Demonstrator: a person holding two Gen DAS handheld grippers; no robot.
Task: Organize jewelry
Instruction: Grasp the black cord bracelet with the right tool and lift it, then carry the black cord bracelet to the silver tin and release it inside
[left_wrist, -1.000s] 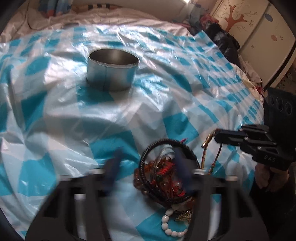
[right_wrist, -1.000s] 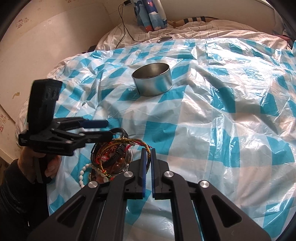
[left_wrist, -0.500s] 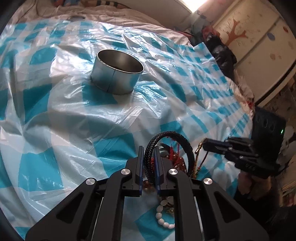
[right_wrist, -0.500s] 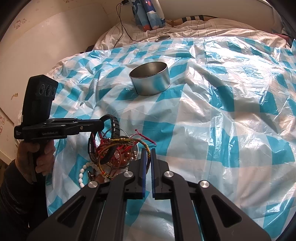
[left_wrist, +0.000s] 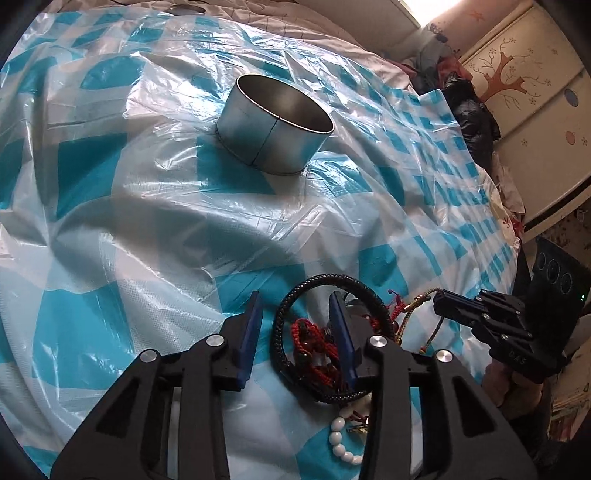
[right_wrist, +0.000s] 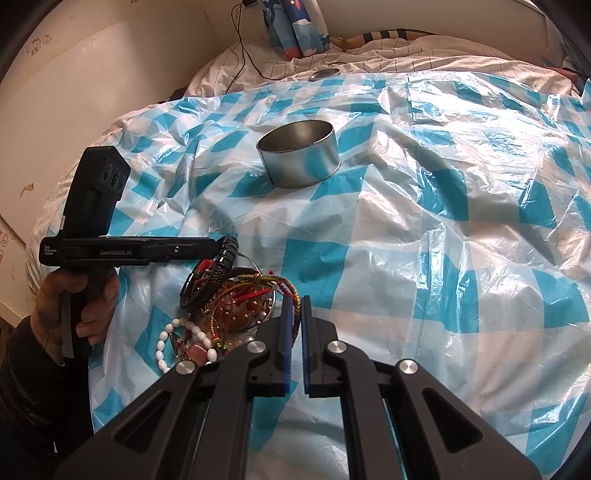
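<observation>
left gripper (left_wrist: 295, 325) spread wide astride black braided cord bracelet (left_wrist: 321, 291) in tangled jewelry heap (right_wrist: 236, 299) on bed | right gripper (right_wrist: 294, 317) nearly shut, pinching multicoloured woven cord (right_wrist: 286, 286) | risk: snagged strands dragged whole heap, missed round metal tin (right_wrist: 299, 155)

Open plastic sheet (left_wrist: 155, 236) is left between the jewelry pile (left_wrist: 325, 350) and the metal tin (left_wrist: 273, 125); the pile's right side is blocked by the right claw (left_wrist: 439, 301).

One metal tin (left_wrist: 275, 127), one black braided bracelet (left_wrist: 291, 314), one white bead bracelet (right_wrist: 184, 338), two hand-held grippers.
</observation>
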